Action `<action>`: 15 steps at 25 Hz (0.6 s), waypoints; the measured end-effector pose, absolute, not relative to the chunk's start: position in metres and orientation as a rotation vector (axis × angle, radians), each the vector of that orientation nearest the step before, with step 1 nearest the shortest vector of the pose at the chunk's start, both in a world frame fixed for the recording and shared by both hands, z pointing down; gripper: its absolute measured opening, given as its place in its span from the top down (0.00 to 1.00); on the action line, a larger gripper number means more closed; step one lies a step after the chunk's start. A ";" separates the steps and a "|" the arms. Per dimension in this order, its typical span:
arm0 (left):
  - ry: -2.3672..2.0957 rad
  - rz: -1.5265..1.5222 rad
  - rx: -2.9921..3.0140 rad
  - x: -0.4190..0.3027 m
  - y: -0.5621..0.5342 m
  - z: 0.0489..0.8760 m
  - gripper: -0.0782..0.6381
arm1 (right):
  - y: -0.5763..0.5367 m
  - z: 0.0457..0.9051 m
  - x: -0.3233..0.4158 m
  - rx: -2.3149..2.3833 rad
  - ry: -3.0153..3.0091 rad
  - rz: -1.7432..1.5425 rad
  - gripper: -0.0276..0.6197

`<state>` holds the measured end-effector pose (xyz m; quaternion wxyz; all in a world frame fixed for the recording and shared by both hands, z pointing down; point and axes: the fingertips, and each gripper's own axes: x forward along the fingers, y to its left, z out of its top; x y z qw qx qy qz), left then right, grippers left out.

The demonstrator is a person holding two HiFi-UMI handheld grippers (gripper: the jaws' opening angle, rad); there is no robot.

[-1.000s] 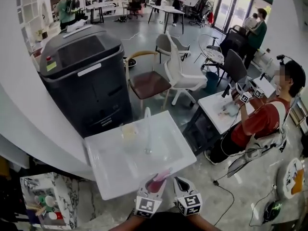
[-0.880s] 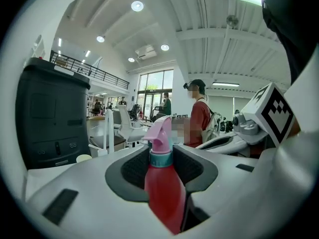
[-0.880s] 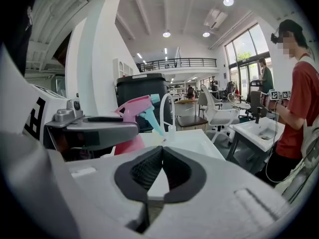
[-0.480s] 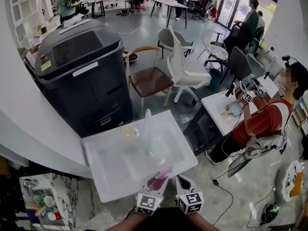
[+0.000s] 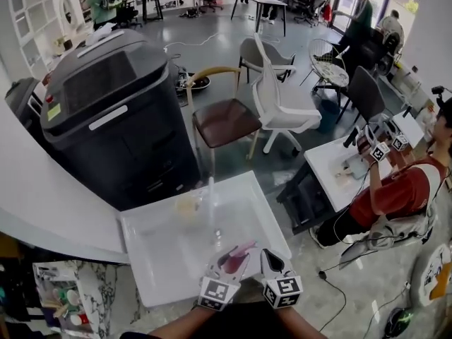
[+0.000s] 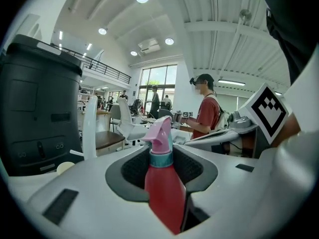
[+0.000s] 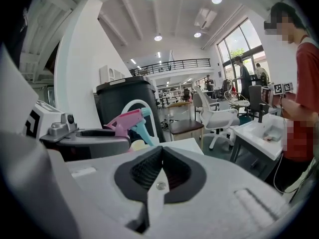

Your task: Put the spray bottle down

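Observation:
A red spray bottle [image 6: 163,188] with a pink trigger head and a teal collar stands upright between the jaws of my left gripper [image 6: 162,176], which is shut on its body. In the head view the left gripper [image 5: 227,265] holds the spray bottle [image 5: 233,260] over the near edge of the white table [image 5: 162,260]. My right gripper [image 5: 271,263] hangs just to the right of it, shut and empty. From the right gripper [image 7: 160,171] view, the bottle's pink head [image 7: 125,122] shows at the left, the jaws meeting with nothing between them.
On the white table stand an upright white tube [image 5: 211,203] and a pale cup [image 5: 187,205]. A big dark bin-like machine [image 5: 113,111] stands behind, with a brown chair [image 5: 226,122] and a white chair [image 5: 282,111]. A seated person in red [image 5: 395,189] works at a table on the right.
Both grippers have moved forward over the near edge of the white table, the left one still carrying the bottle. The view has shifted with them.

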<state>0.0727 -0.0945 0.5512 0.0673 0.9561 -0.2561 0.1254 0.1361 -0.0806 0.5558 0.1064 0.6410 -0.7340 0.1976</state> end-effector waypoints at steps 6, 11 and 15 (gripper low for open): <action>-0.853 0.373 2.835 0.111 -0.145 0.565 0.67 | -0.125 0.577 0.172 1.819 -2.178 0.633 0.96; -0.950 0.396 2.836 0.134 -0.190 0.571 0.67 | -0.166 0.590 0.193 1.740 -2.220 0.636 0.96; -1.081 0.354 2.784 0.143 -0.226 0.580 0.67 | -0.202 0.596 0.200 1.685 -2.277 0.621 0.96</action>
